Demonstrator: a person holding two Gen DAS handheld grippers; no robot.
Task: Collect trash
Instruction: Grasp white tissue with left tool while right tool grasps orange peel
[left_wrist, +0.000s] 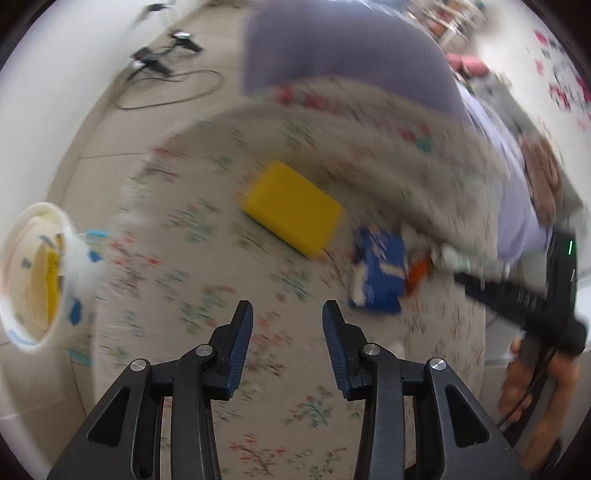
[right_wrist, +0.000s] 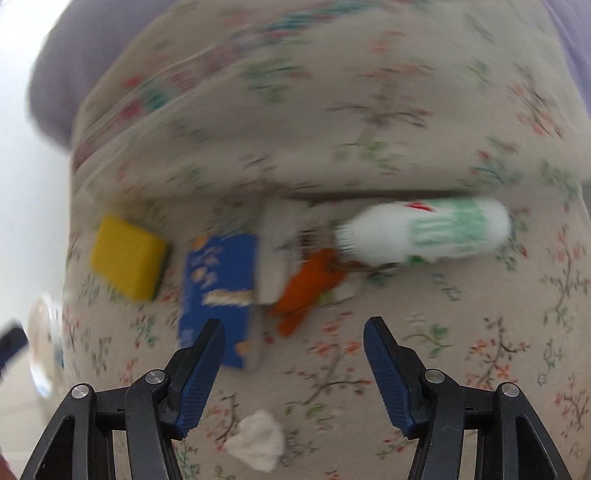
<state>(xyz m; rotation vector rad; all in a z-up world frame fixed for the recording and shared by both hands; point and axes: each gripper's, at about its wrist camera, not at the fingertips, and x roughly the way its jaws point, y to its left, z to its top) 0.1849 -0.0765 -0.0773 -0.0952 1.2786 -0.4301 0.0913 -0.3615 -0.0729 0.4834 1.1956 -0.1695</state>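
Note:
Both views are motion-blurred. On the floral-covered sofa seat (left_wrist: 207, 266) lie a yellow sponge (left_wrist: 293, 208), a blue snack box (left_wrist: 380, 269), an orange wrapper (right_wrist: 308, 288) and a white bottle with green label (right_wrist: 424, 230). A crumpled white tissue (right_wrist: 256, 441) lies close below my right gripper (right_wrist: 293, 330), which is open and empty above the seat. My left gripper (left_wrist: 288, 308) is open and empty over the seat, short of the sponge. A white bin (left_wrist: 40, 273) with yellow and blue trash inside stands at the left, off the seat edge.
The sofa back cushion (right_wrist: 332, 110) rises behind the items. A purple cushion (left_wrist: 343, 48) sits beyond it. Black cables (left_wrist: 166, 74) lie on the tiled floor. The right gripper's body and the person's hand (left_wrist: 535, 369) show at the right of the left wrist view.

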